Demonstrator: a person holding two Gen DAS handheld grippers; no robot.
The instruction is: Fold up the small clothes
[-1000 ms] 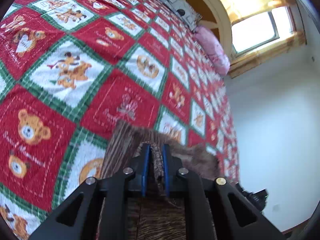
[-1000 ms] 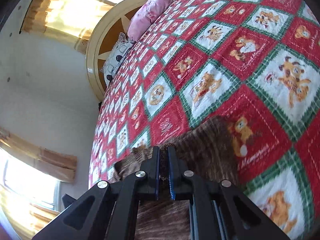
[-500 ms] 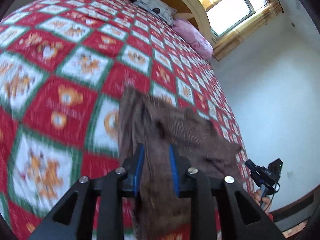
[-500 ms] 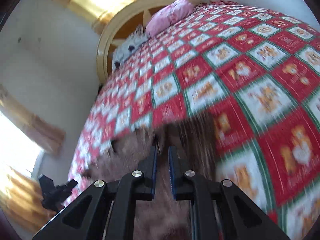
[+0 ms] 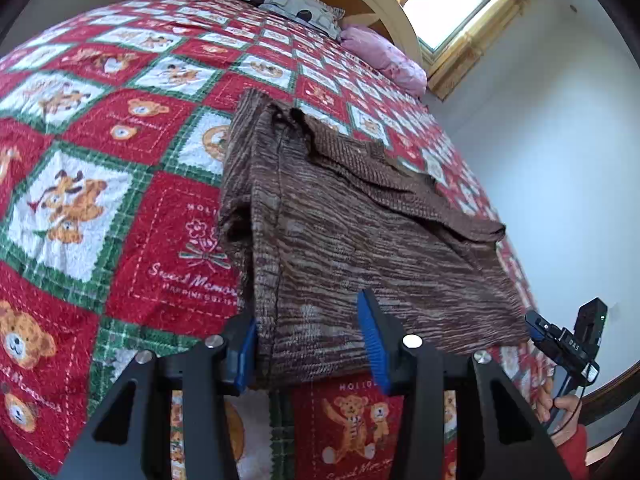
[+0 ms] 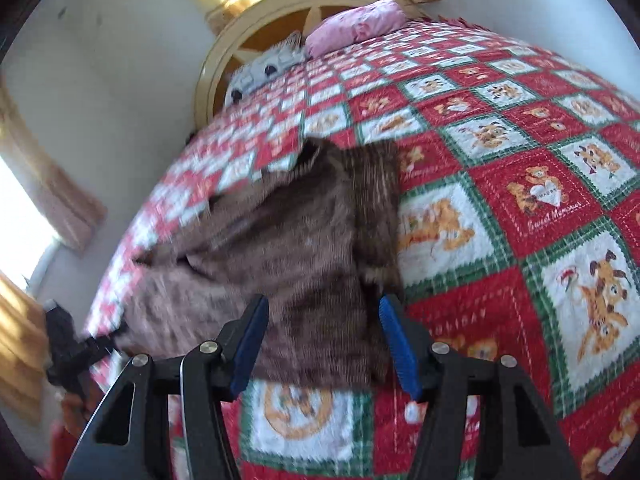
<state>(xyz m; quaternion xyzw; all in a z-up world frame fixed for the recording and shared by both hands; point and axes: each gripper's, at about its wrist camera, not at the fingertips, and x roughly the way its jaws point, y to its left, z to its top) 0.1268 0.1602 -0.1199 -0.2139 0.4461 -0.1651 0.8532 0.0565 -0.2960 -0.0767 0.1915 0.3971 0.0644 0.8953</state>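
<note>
Ribbed brown knit garment (image 5: pixel 360 240) — folded rectangle — on patchwork quilt (image 5: pixel 120 220)

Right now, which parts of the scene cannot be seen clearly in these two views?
- Brown knit garment: right wrist view, motion blur smears its folds.
- Its near hem: left wrist view, hidden behind the left tool.
- Right tool: left wrist view, small at the frame edge; opening unreadable there.

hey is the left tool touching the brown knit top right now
Cannot tell. In the left wrist view the left tool is open, its blue pads astride the brown knit top near edge; no contact or gap shows plainly.
</note>
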